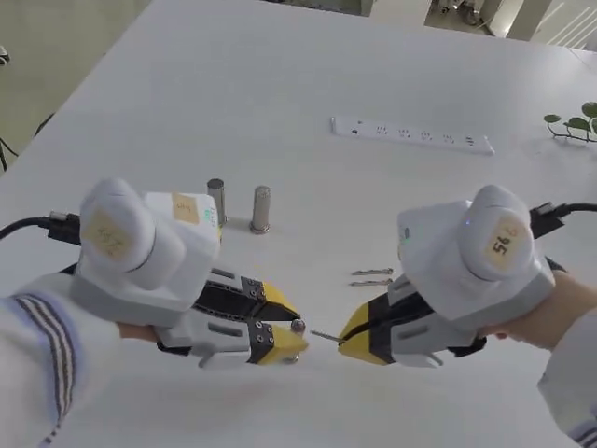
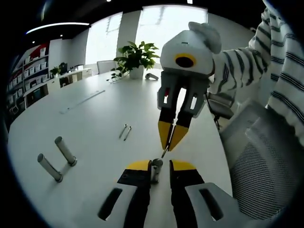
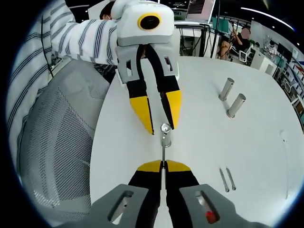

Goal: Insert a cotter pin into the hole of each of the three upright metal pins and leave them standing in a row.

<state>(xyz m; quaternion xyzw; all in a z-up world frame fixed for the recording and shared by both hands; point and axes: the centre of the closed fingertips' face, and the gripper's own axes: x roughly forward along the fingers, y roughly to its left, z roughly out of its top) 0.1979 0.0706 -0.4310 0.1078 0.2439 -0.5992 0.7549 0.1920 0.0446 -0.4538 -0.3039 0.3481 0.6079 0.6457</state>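
We judge the first insertion unfinished: the left gripper (image 2: 160,166) jaws clamp a metal pin (image 3: 166,134), and the right gripper (image 3: 163,167) jaws pinch a cotter pin (image 3: 163,151) aimed at its top. Two upright pins (image 1: 260,209) at 11 o'clock and spare cotter pins (image 1: 371,276) at 2 o'clock await.

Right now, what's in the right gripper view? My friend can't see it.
The right tongs pinch a thin cotter pin, aimed at a metal pin between the left tongs. Two more metal pins stand and two spare cotter pins lie on the white table.
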